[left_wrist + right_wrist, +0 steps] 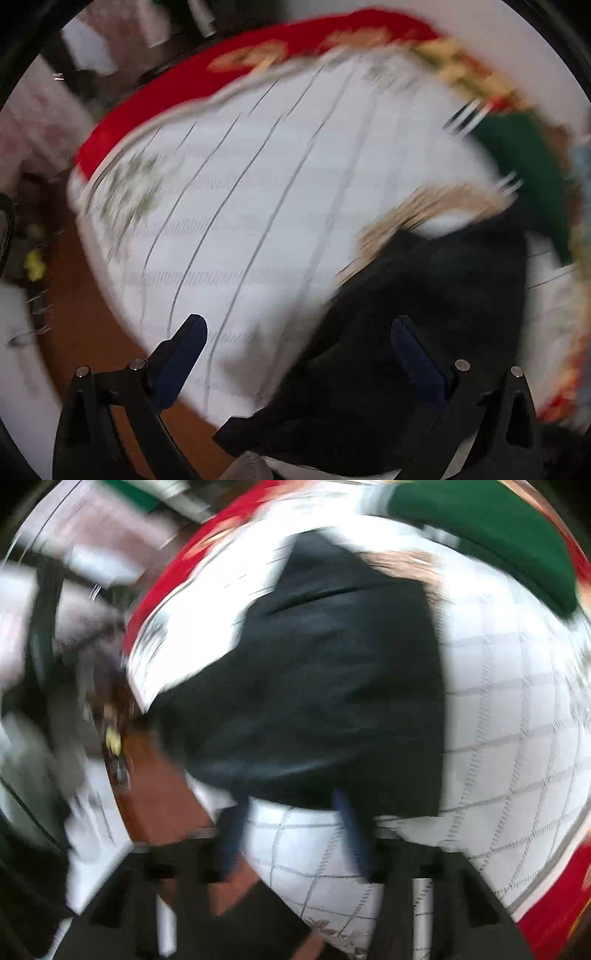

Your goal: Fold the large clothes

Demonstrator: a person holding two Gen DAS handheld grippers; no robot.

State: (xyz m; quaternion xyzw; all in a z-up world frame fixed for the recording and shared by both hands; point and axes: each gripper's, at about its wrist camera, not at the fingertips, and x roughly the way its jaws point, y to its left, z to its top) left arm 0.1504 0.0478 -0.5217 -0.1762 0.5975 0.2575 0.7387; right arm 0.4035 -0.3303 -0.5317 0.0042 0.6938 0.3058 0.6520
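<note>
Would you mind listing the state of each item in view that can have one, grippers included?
Black garment: lying on the white checked cloth, partly folded, not held.
Fur trim: showing at the black garment's far edge.
Green garment: lying at the far side of the cloth, untouched.
Left gripper: open, empty, over the black garment's edge.
Right gripper: open, nothing clamped as far as the blur shows.

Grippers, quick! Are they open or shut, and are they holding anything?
Left hand-held gripper: open, holding nothing; the black garment lies under it.
Right hand-held gripper: open, fingers apart and blurred, holding nothing, near the garment's edge.
</note>
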